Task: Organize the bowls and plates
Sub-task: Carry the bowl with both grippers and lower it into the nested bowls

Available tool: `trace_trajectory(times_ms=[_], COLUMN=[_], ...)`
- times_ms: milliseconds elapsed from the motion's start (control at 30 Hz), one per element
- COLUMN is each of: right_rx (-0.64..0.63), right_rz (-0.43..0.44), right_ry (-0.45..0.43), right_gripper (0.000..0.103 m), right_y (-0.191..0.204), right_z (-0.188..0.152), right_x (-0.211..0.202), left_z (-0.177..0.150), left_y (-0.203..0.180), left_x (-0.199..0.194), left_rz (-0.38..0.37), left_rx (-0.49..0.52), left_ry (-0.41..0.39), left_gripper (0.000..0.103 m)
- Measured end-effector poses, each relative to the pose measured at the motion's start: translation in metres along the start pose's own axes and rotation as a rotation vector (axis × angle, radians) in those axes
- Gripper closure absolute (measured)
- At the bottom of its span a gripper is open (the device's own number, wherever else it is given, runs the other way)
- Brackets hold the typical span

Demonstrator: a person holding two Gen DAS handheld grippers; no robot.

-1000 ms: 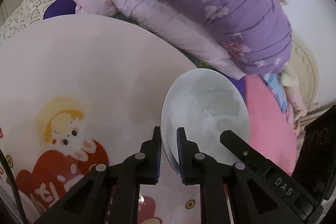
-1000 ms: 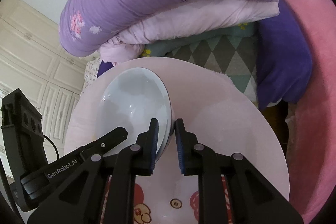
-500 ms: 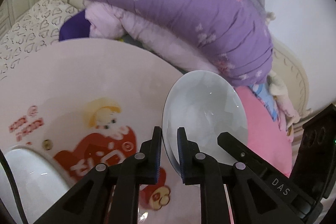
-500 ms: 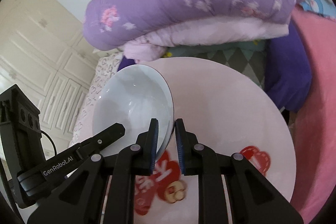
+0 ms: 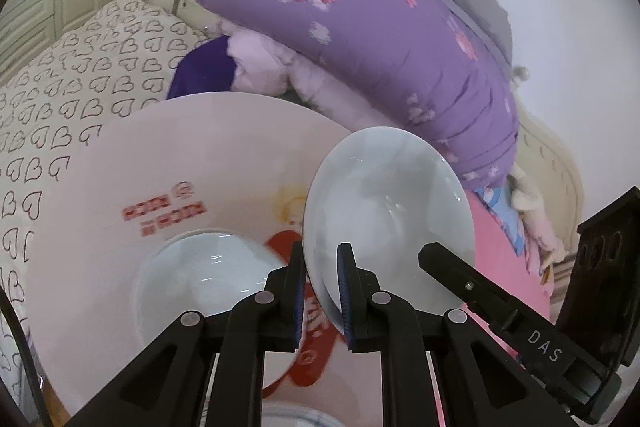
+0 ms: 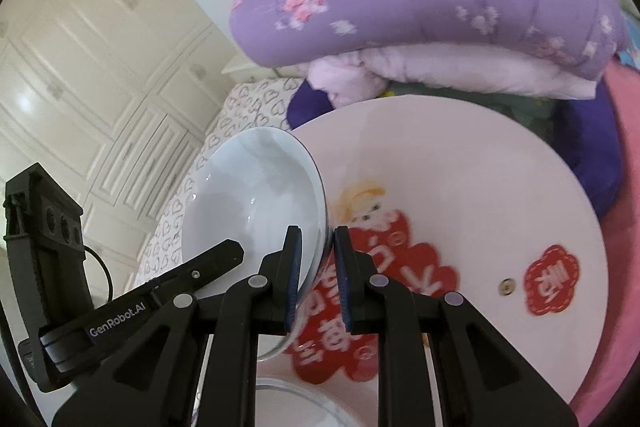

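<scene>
Between both tongs, bowl rim.

Home bedroom, folded purple quilts piled on bed, heart-print sheet, cream wardrobe doors

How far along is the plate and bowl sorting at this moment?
Mid-job. Done: nothing visibly stacked yet. In hand: the left gripper and right gripper both clamp one white bowl by opposite rims, lifted above the pink round table. Left: another bowl sits on the table, and a rim shows below.
</scene>
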State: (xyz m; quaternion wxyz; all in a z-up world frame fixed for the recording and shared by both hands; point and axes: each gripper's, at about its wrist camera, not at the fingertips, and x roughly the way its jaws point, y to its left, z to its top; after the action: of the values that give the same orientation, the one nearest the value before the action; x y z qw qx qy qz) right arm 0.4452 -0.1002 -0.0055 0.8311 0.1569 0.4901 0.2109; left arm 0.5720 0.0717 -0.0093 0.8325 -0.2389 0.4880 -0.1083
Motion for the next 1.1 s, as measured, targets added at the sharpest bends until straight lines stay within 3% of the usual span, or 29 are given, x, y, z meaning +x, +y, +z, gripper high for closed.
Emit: trace_trajectory(times_ms=[433, 1100], right_rx=[-0.090, -0.114], right_rz=[0.018, -0.007], right_ry=[0.080, 0.157], right_gripper=[0.086, 0.086], right_y=[0.054, 0.056], right_z=[-0.029, -0.054], right_x=[0.030, 0.050], left_z=[-0.033, -0.033], left_y=[0.053, 0.048], left_x=[-0.066, -0.045], left_rz=[0.048, 0.105], left_rx=[-0.039, -0.024], left_ry=[-0.033, 0.019], left_gripper=[0.093, 0.093])
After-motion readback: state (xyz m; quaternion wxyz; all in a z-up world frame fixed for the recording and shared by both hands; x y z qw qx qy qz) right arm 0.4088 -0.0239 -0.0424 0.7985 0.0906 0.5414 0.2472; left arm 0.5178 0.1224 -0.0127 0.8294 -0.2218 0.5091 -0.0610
